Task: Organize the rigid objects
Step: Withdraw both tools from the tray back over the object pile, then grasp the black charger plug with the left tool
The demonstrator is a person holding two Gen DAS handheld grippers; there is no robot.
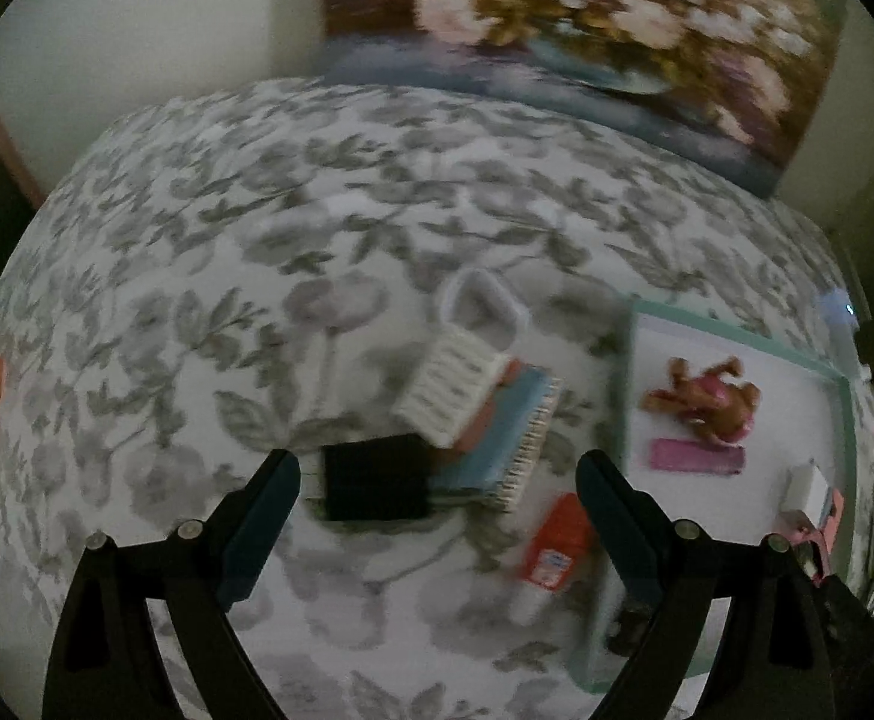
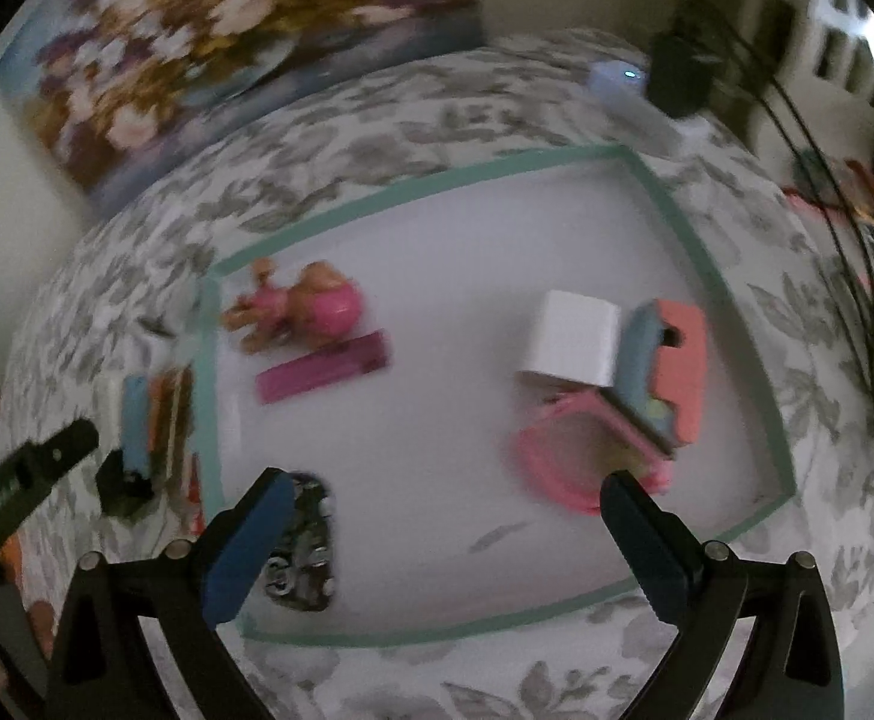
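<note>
Across the tabletop (image 1: pixel 209 276) lies a soft cloth with grey leaves and flowers printed on it. At the back, a big flower painting (image 1: pixel 581 30) leans on the wall.

On the cloth sits a flat white tray (image 2: pixel 485 228) with a thin green edge. Inside it are a square white block (image 2: pixel 572 339), a pink and blue box (image 2: pixel 668 375) touching that block, a round-cornered pink lid shape (image 2: pixel 563 459) just below them, a long pink bar (image 2: pixel 323 366), a small brown and pink toy figure (image 2: pixel 296 303) beside the bar, and a dark shiny packet (image 2: pixel 302 549) near the tray's left edge.

Left of the tray, out on the cloth, is a little pile: a blue notebook (image 1: pixel 500 450) with a wire spine, a white ribbed thing (image 1: pixel 446 387) on top, and a flat black box (image 1: pixel 377 477) at its corner. A small red and white carton (image 1: pixel 557 543) lies close to the tray.

The left hand-held gripper (image 1: pixel 437 495) points steeply down over the pile, its two dark fingers wide apart with nothing pinched. The right hand-held gripper (image 2: pixel 446 510) points steeply down over the tray, fingers spread very wide and gripping nothing.
</note>
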